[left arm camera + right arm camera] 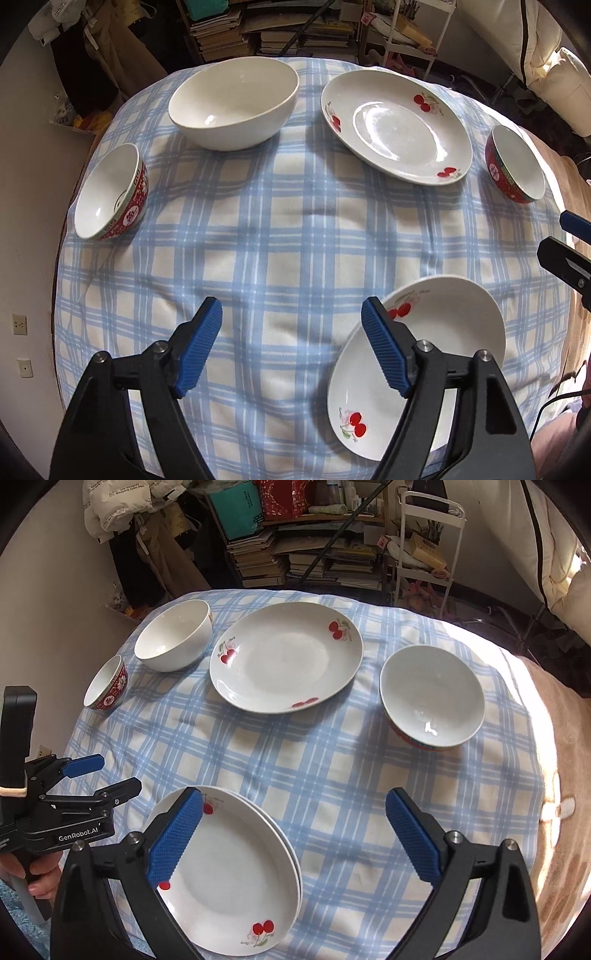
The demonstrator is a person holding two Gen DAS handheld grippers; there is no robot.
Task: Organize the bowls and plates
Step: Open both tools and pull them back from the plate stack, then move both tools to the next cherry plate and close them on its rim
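A cluttered room with stacked books (258,561) and a white wire rack (428,542) lies behind a table spread with a blue-and-cream checked cloth (295,236). Near its front edge sits a stack of white plates with red cherry prints (229,882), at least two judging by the doubled rim on its right side. Toward the back lie a single large white plate with cherry prints (395,125) and, to its left, a plain white deep bowl (232,103). A small red-patterned bowl with a white inside (110,192) leans near the left edge, and a second red-patterned bowl (515,162) stands at the right edge. The left gripper (291,343) points steeply down over bare cloth, its blue ribbed pads spread wide with nothing between them; its right finger overlaps the stack's left rim in its own view, though contact cannot be told. The right gripper (295,830) also angles downward with its jaws at full spread and nothing held, its left blue pad (177,838) showing over the stack's left part. In the right wrist view a hand (37,878) grasps the left tool's handle at the lower left edge
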